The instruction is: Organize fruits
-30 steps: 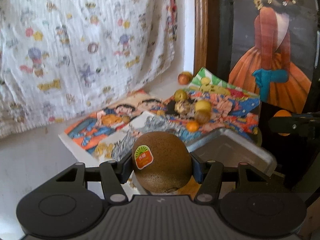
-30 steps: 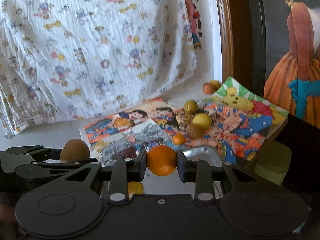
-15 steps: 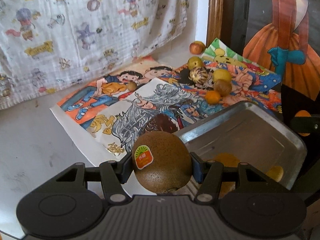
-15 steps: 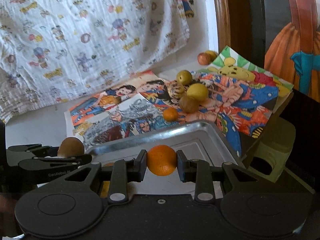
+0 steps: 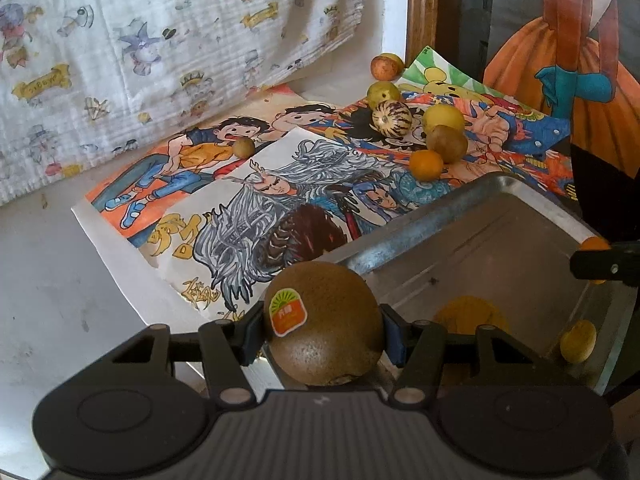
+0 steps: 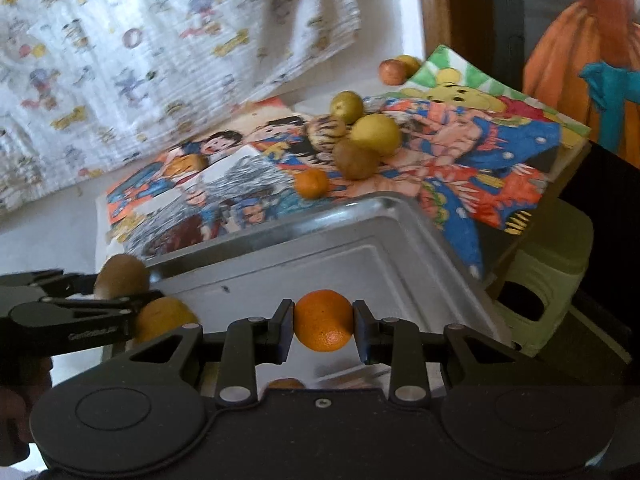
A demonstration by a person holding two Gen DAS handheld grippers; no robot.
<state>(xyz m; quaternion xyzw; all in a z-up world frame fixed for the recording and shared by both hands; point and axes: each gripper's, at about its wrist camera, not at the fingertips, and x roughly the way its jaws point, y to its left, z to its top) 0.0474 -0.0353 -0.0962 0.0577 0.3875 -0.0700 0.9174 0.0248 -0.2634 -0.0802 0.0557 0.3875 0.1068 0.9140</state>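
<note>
The left gripper [image 5: 323, 330] is pinching a kiwi [image 5: 324, 322] with an orange-and-green sticker [image 5: 289, 312] facing the camera, and is hanging over the near-left corner of the tray [image 5: 400, 240]. The right gripper [image 6: 323, 322] is pinching an orange [image 6: 323, 320] over the tray's floor; in the right view the left gripper is showing at 9 o'clock with the kiwi between its fingers. Inside the tray, a yellow fruit [image 5: 578, 341] is lying at 4 o'clock by the right wall, and a yellow-orange fruit [image 5: 470, 314] is lying just beyond the left gripper's right finger. Past the tray's far rim, at 12 to 1 o'clock, loose fruits are sitting on the drawings [image 5: 248, 204]: a small orange [image 5: 426, 165] nearest the rim, a brown fruit [image 5: 447, 143] touching it, a yellow one [image 5: 443, 118], a striped one [image 5: 392, 119] and a greenish one [image 5: 383, 95]. A reddish fruit [image 5: 386, 66] is lying farther back by the wall, and a small brown one [image 5: 244, 147] is sitting apart at 11 o'clock. A printed cloth [image 5: 160, 48] is hanging behind
</note>
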